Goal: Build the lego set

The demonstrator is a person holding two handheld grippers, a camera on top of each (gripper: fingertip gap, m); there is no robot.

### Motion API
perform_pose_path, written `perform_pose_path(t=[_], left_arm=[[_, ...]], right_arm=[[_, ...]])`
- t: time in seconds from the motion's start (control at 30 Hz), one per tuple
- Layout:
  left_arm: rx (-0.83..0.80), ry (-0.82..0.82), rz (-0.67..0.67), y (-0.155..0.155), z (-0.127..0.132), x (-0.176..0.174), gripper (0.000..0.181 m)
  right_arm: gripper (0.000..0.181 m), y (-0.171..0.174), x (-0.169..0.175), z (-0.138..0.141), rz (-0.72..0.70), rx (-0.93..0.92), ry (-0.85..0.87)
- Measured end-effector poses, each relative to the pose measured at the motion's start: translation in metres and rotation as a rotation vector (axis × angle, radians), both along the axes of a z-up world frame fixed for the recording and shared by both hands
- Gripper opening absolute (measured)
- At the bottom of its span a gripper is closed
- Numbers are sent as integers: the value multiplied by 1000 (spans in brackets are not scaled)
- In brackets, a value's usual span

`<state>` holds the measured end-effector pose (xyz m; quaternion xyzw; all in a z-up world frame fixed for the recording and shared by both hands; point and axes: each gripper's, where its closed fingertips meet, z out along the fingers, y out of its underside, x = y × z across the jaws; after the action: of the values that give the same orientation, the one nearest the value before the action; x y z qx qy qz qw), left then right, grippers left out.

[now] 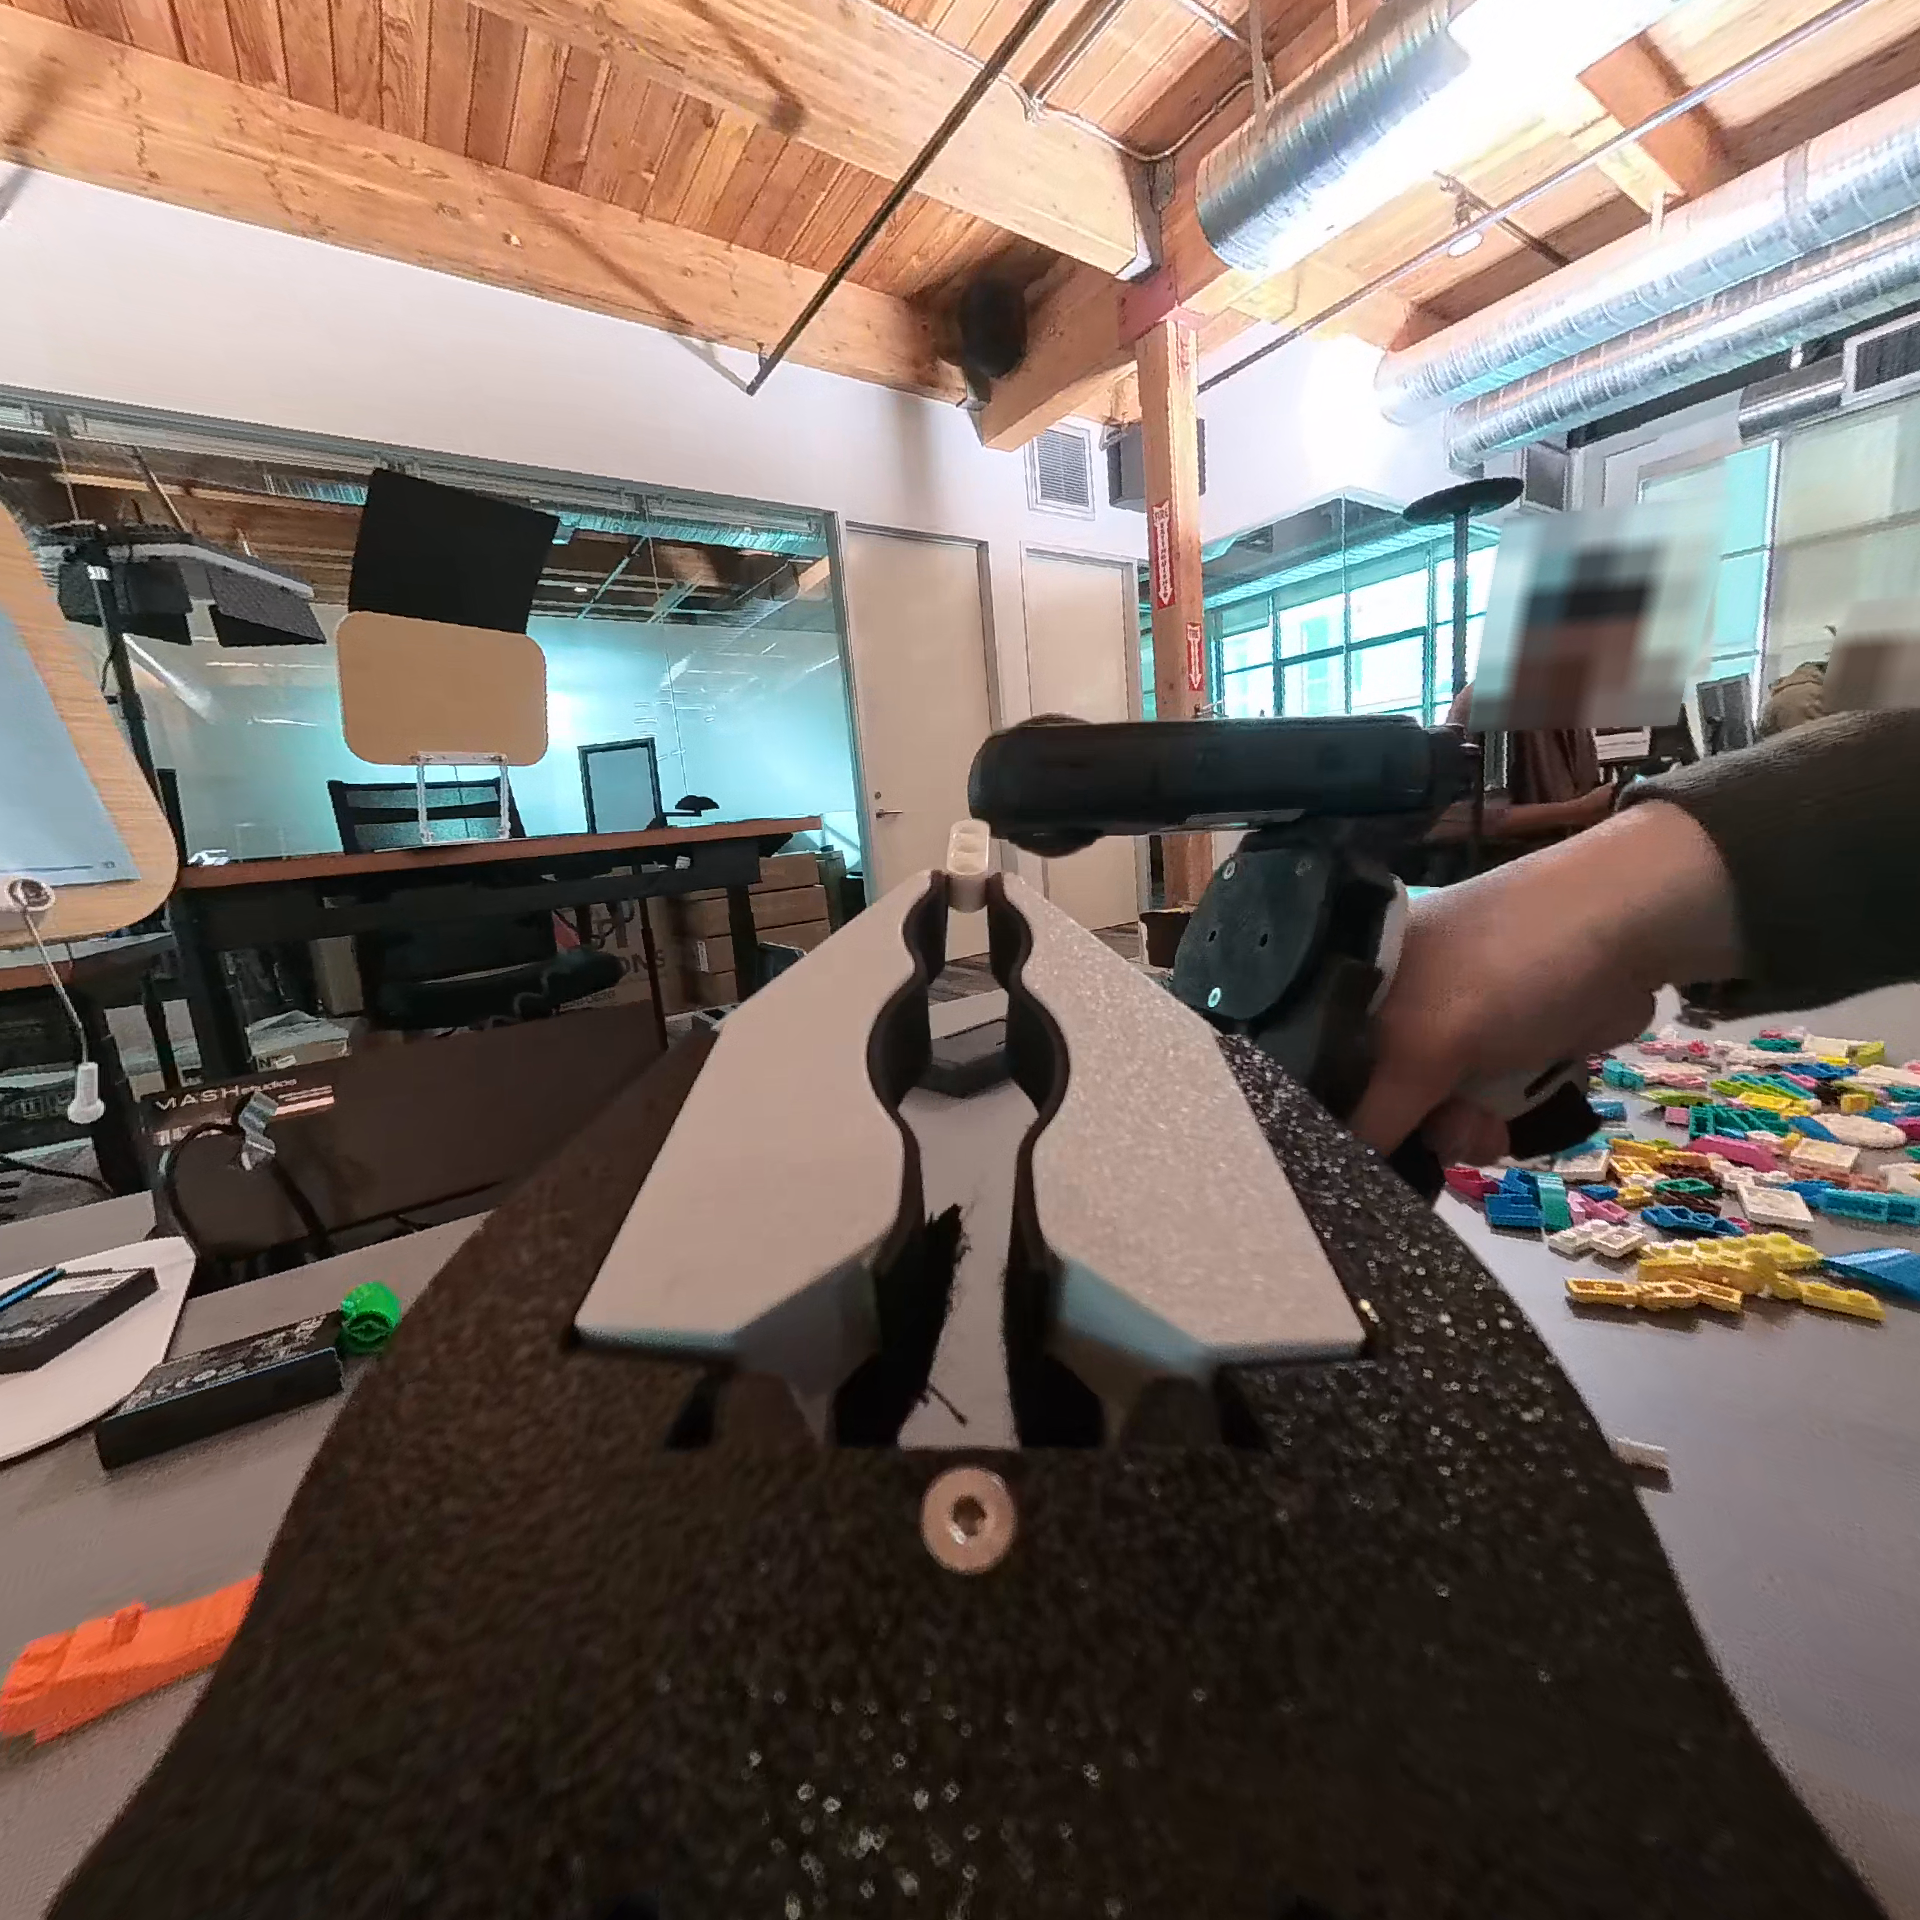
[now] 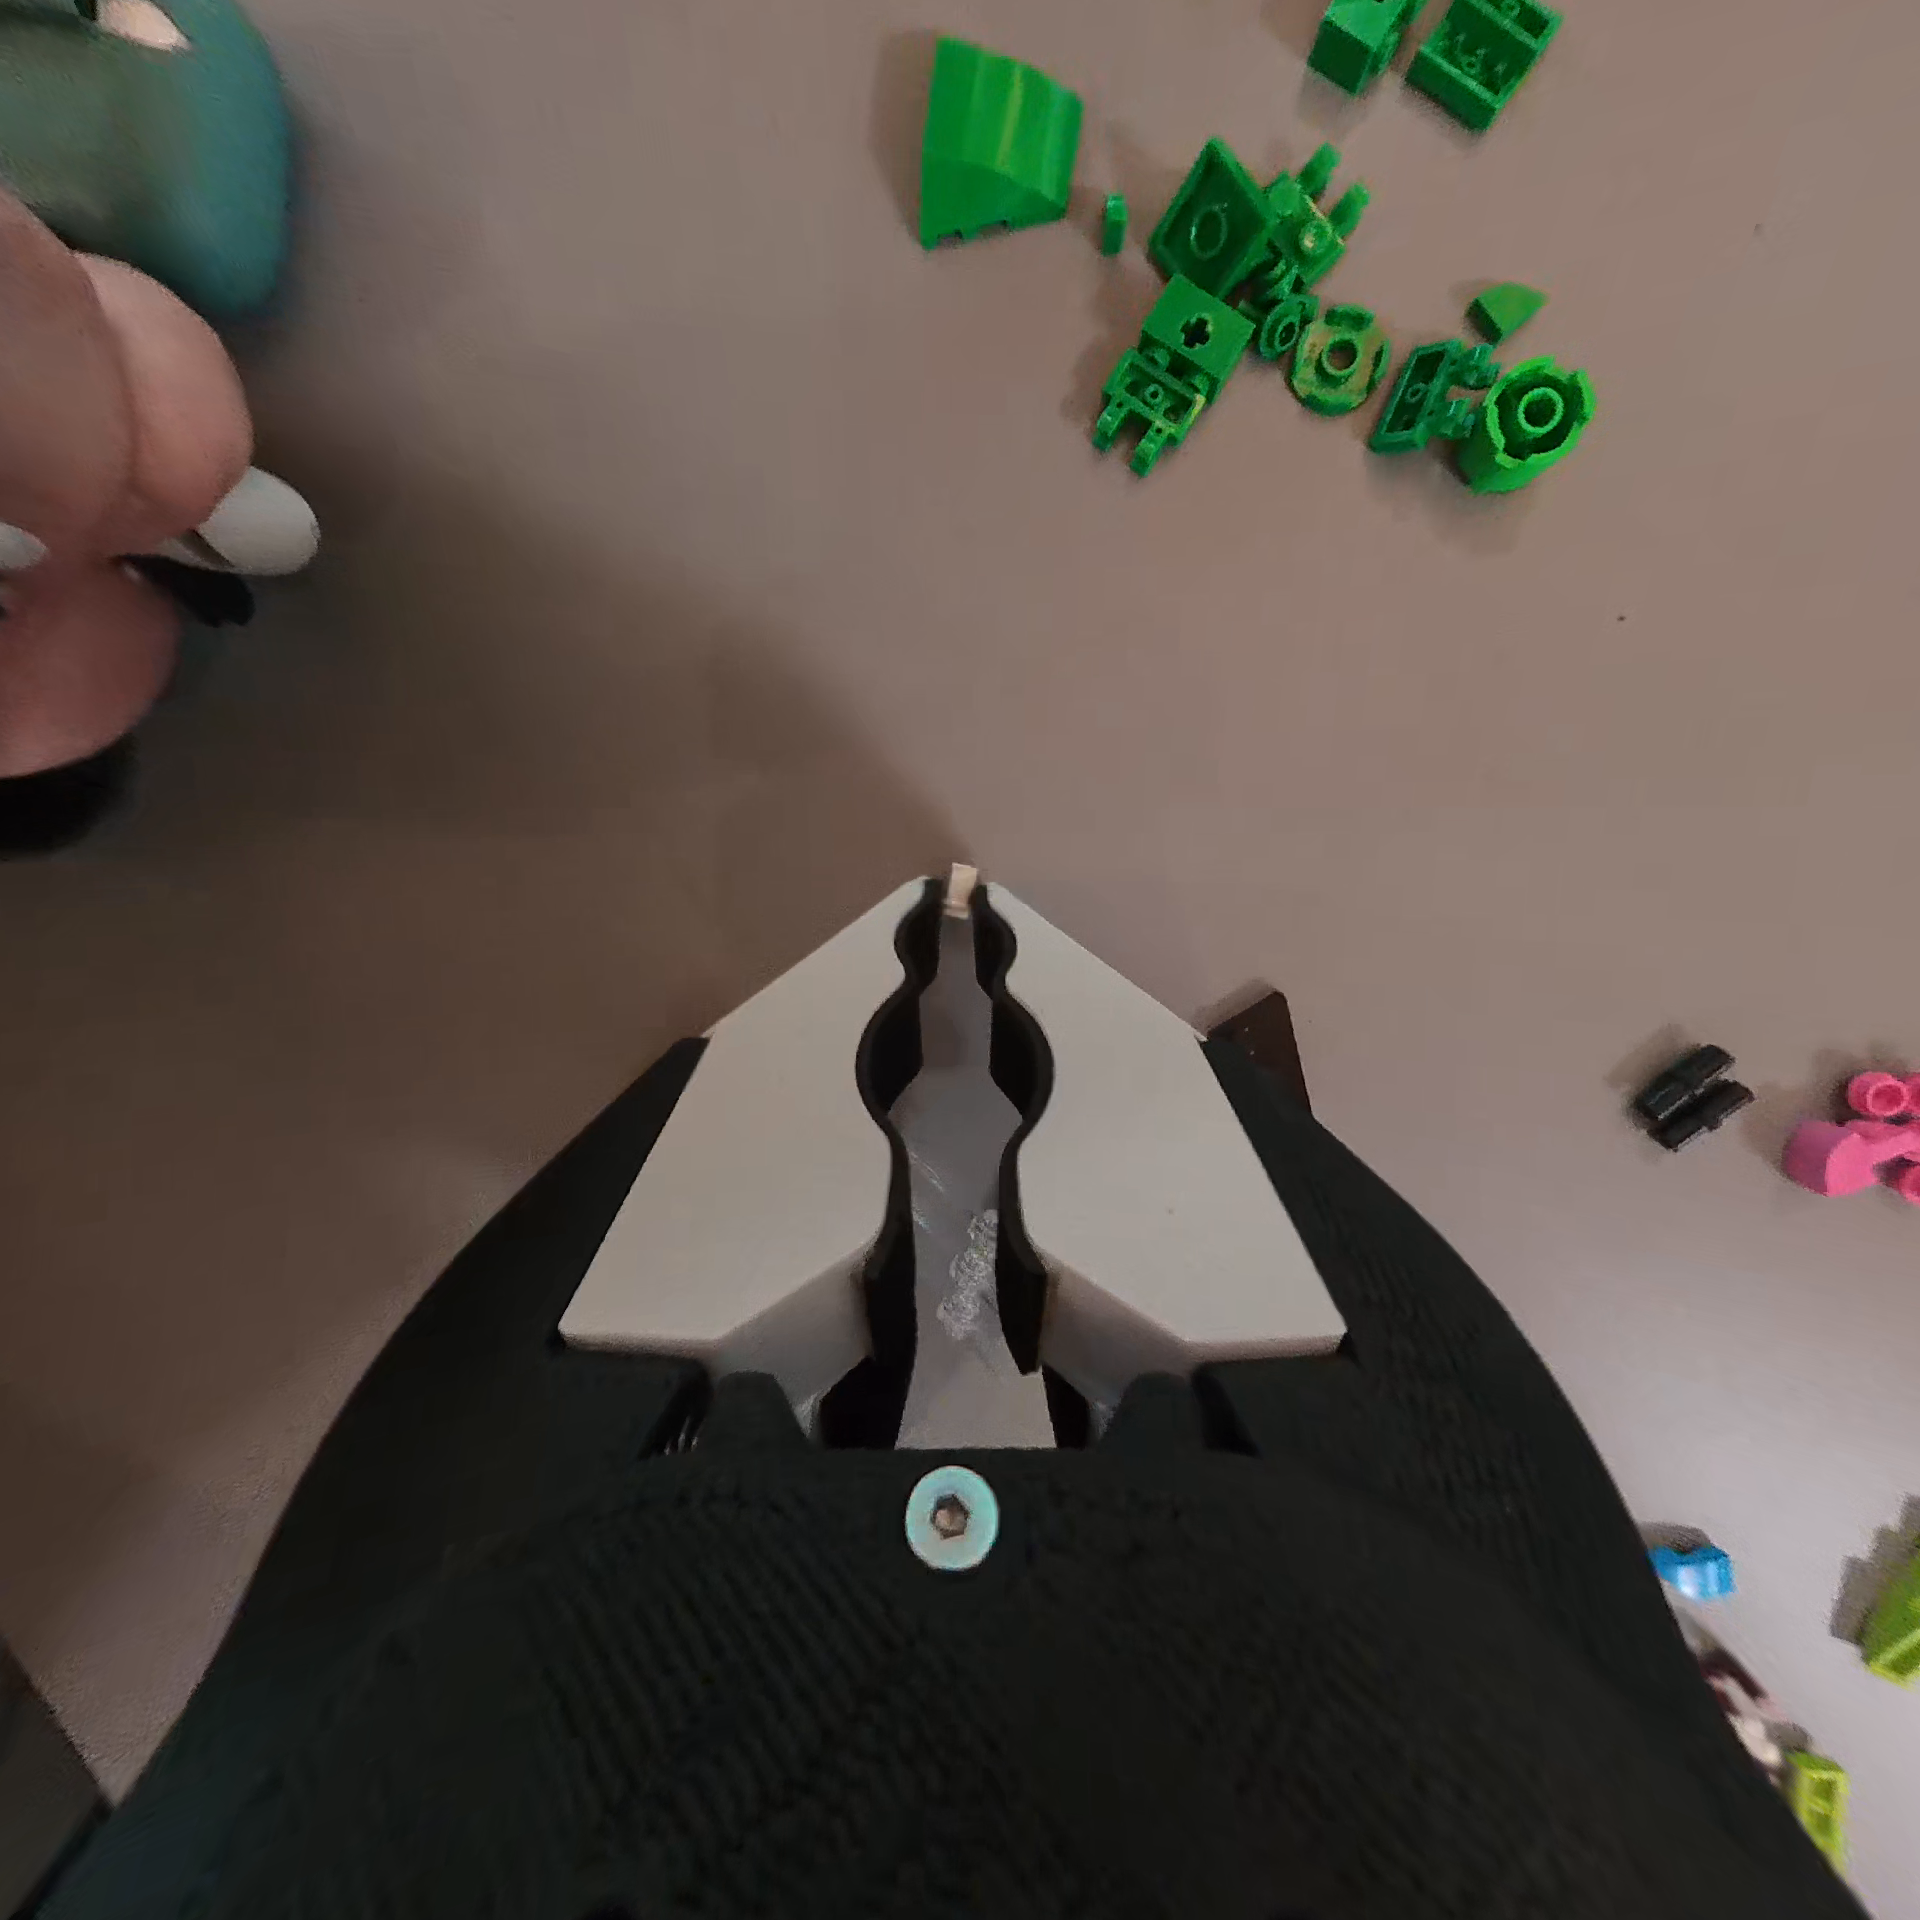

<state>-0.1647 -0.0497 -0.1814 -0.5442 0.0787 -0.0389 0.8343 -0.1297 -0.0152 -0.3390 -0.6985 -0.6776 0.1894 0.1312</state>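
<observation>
Each gripper holds one small white piece at its tips. The left gripper (image 1: 968,883) has its jaws closed on a white piece (image 1: 966,854) that stands proud of the tips, raised well above the surface (image 1: 1714,1507). The right gripper (image 2: 961,891) has its jaws closed on a second white piece (image 2: 960,885), pointed down at the bare surface (image 2: 623,520).

Progress appears early: no assembled model is visible. Loose stock remains unsorted: a multicoloured pile (image 1: 1756,1174) in the left wrist view and a cluster of green parts (image 2: 1299,301) in the right wrist view. The two held pieces are not joined.

Pose: the left gripper is near level, facing the room. The person's right hand (image 1: 1507,997) grips its tool handle over the pile. The right gripper looks almost straight down.
</observation>
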Motion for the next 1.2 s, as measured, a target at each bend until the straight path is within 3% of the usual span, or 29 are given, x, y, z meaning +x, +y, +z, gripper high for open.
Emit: perform_pose_path(t=[0.1,0.17,0.23,0.3,0.37,0.47,0.57,0.67,0.8,0.97,1.2], left_arm=[[-1,18,-8,0,0,4,5],[-1,27,-11,0,0,6,5],[1,34,-16,-1,0,7,5],[0,43,-25,-1,0,9,5],[-8,68,-51,1,-2,16,5],[-15,106,-81,2,-5,27,5],[29,198,-81,-6,-1,40,5],[44,287,-64,-9,-2,49,5],[18,283,-89,-6,-8,53,5],[-14,269,-119,-2,-14,56,5],[-36,299,-163,-2,-20,67,5]], right_arm=[[5,2,9,3,100,87,-12],[4,-8,18,17,270,140,21],[5,-28,41,35,491,141,34],[4,-30,67,46,605,184,2],[4,-28,96,39,670,203,-80],[4,-25,123,15,678,201,-172],[5,-26,129,-1,658,194,-156],[6,-28,123,1,598,150,-65],[16,-25,131,-1,552,134,-28],[16,-22,143,-1,486,91,33],[13,-20,131,0,395,19,157]])
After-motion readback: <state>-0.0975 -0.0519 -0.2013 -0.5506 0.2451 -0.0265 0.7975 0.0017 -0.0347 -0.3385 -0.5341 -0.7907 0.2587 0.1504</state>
